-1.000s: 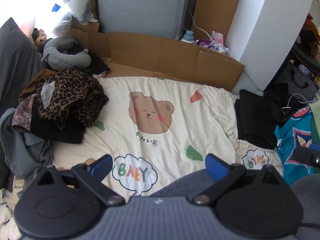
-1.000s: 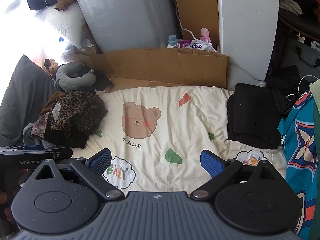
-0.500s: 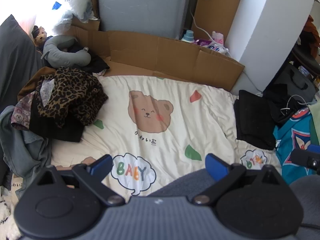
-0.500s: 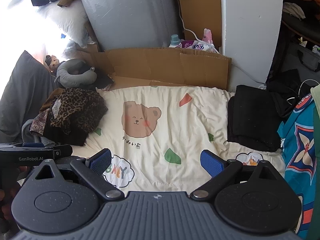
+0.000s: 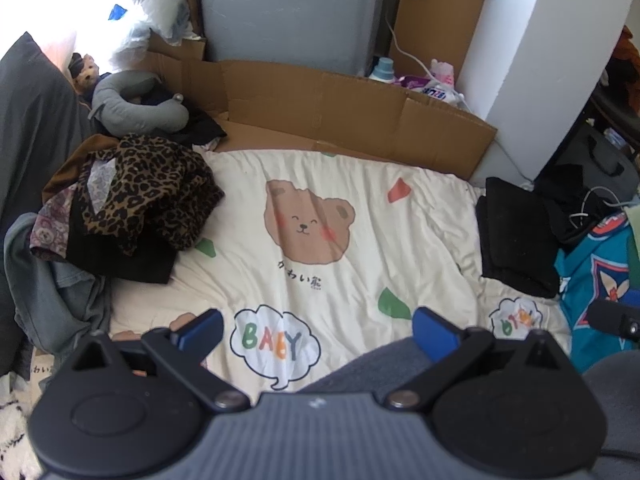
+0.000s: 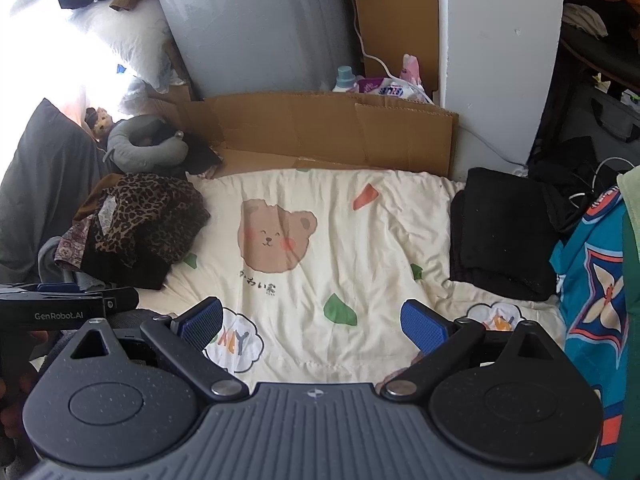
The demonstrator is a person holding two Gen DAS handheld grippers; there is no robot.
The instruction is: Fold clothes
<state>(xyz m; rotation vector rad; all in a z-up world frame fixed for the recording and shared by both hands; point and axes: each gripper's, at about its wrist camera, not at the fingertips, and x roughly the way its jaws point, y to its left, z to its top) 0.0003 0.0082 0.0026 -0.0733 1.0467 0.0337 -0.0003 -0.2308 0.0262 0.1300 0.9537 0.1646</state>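
A: Nearest to us, the left gripper (image 5: 316, 330) has its blue fingers (image 5: 202, 328) spread wide with nothing between them, held above the cream blanket (image 5: 360, 248). A dark grey fabric fold (image 5: 376, 364) sits just under its right finger.

B: Our right gripper (image 6: 312, 320) is the same: fingers (image 6: 424, 326) wide apart, empty, over the blanket's near edge. At the left edge of its view we see the left gripper's body (image 6: 60, 308) from the side.

A: Past the fingers we see the "BABY" cloud print (image 5: 276, 344), then the bear print (image 5: 308, 226) mid-blanket.

B: The clothes lie to either side. On the left, a heap topped by a leopard-print garment (image 5: 148, 188) over black and grey pieces; on the right, a folded black garment (image 6: 500, 232) at the blanket's edge, with a teal patterned cloth (image 6: 592, 272) beside it.

A: Farther back we see a grey neck pillow (image 5: 136, 108), then a cardboard sheet (image 5: 352, 112) standing behind the blanket.
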